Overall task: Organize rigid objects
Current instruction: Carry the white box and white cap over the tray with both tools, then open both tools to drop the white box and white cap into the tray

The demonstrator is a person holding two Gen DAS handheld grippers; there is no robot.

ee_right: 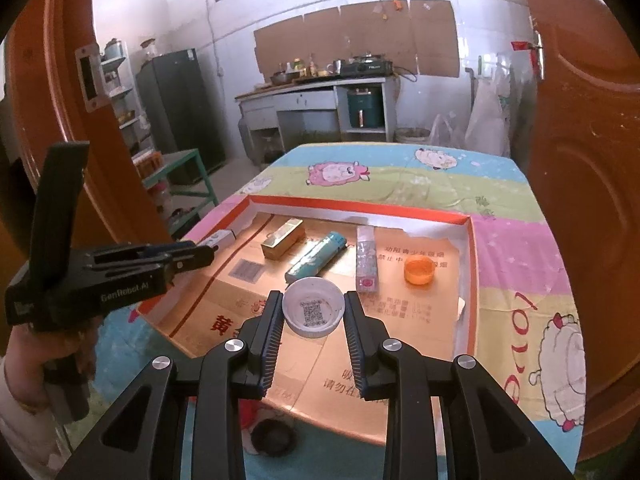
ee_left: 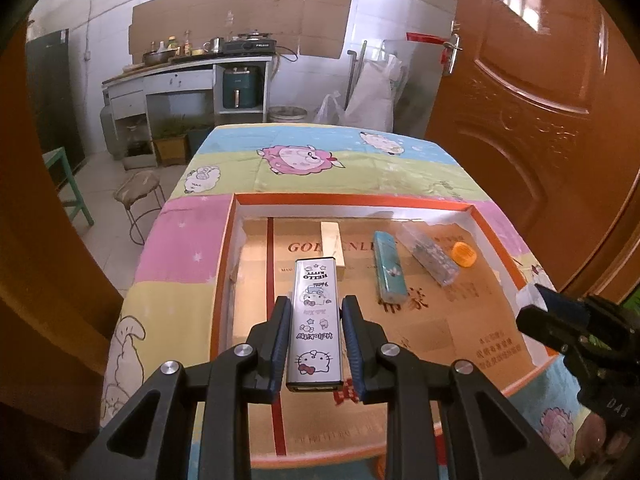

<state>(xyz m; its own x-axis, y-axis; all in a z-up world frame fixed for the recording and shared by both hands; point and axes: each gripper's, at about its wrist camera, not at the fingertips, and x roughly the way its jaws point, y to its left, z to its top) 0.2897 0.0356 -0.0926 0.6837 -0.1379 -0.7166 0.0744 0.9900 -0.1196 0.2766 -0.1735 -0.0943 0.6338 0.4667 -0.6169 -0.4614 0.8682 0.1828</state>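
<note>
Holding a white cartoon case clamped lengthwise in our left gripper and a white cap pinched open-side-up in our right gripper, we hover both over the orange-rimmed tray on the counter, seemingly to join the items lined inside.

Two fisheye wrist cameras look steeply down along their own fingers from close above the near edge of the orange-rimmed cardboard tray, the left view from its left side, the right from its right, both sharing the tray and the kitchen counter beyond it.
</note>
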